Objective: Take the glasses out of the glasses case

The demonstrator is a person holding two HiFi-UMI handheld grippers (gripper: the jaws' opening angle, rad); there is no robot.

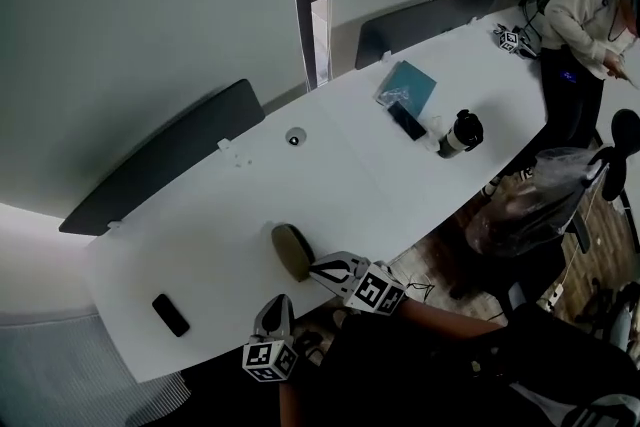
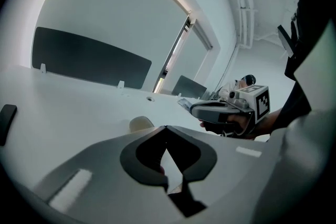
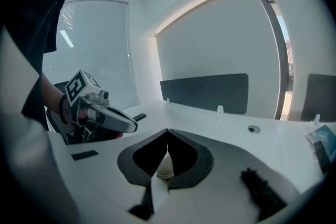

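Poised shut, empty left hand-held gripper (image 1: 278, 303) and right hand-held gripper (image 1: 318, 267) near likely stiff, smooth glasses case (image 1: 291, 251), best pinched across its sides.

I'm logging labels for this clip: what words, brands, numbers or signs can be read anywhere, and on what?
No readable text in any view.
Marker cubes: black-and-white square patterns only, no letters.
Teal packet: any print is too small to read.
Glasses case: no marking visible.

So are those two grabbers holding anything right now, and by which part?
Nothing. The left gripper and right gripper are both shut and empty; the glasses case lies on the table ahead of them.
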